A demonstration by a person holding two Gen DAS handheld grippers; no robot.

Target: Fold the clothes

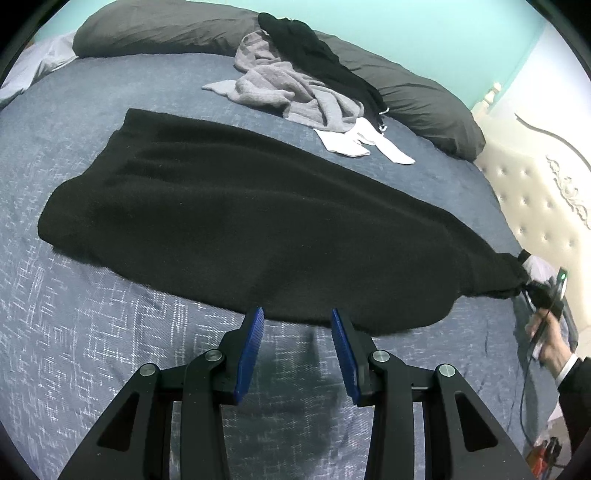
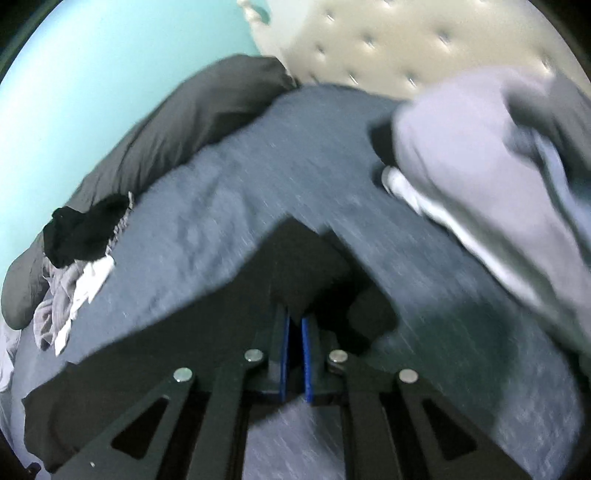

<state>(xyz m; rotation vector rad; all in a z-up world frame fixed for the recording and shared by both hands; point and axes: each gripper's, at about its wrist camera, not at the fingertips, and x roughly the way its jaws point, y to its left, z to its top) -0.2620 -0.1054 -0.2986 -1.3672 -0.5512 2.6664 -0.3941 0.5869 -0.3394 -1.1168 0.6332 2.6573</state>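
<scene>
A black garment (image 1: 240, 221) lies spread flat across the blue bedcover (image 1: 92, 332), tapering to the right. My left gripper (image 1: 297, 314) hovers at the garment's near edge, open, with nothing between its blue pads (image 1: 251, 347). At the far right a hand (image 1: 550, 339) holds my right gripper (image 1: 526, 286) against the garment's narrow end. In the blurred right wrist view the right gripper (image 2: 295, 317) is shut, with a bunch of the black garment (image 2: 306, 266) pinched at its tips.
A heap of grey and black clothes (image 1: 295, 85) and white socks (image 1: 362, 144) lie at the back by dark grey pillows (image 1: 166, 29). A tufted cream headboard (image 1: 535, 192) borders the right side. Light grey fabric (image 2: 461, 147) is piled right of the right gripper.
</scene>
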